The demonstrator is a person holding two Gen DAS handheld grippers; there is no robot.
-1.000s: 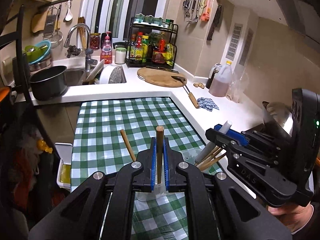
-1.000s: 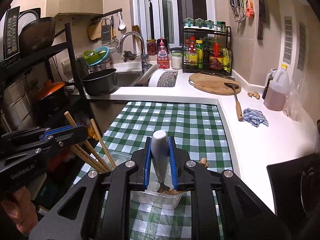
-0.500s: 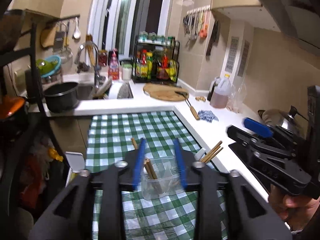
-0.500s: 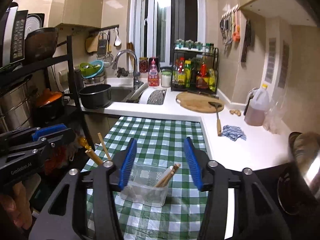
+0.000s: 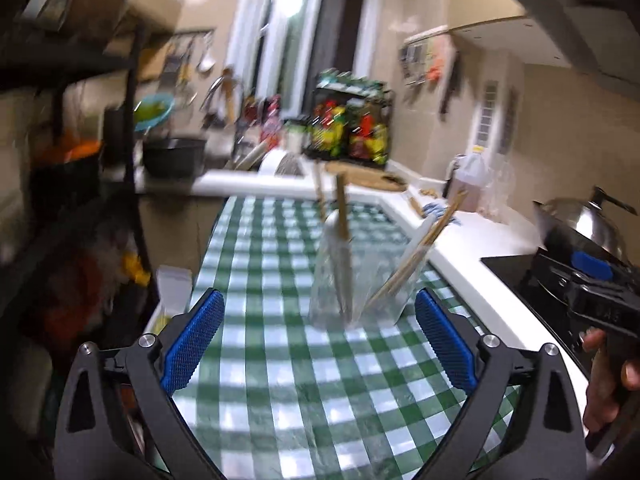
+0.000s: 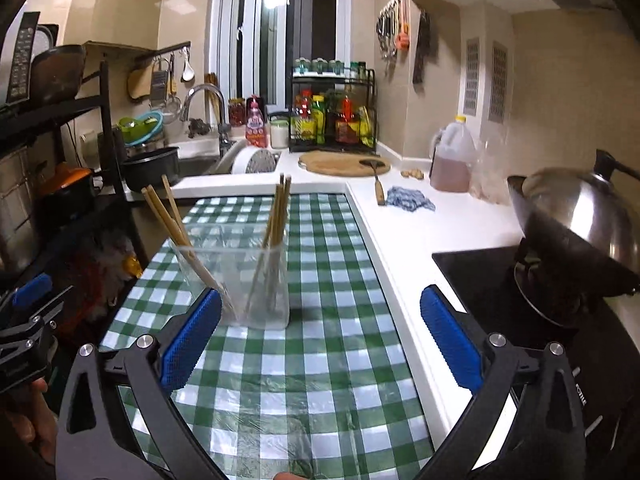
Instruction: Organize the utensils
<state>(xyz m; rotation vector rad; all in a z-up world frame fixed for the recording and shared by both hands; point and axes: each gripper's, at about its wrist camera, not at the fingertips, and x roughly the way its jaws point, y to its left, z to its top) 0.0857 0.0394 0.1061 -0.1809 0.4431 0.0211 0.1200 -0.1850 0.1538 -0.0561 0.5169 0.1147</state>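
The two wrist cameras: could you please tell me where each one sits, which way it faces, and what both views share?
Left wrist: on the left gripper, looking along its opening, empty jaws over the checked tablecloth toward the clear container; the right gripper and the hand holding it show at right.
Right wrist: on the right gripper, jaws likewise opening and empty, facing the same container of chopsticks; the left gripper shows at left.
Shared: container, tablecloth, steel wok, sink wall beyond.
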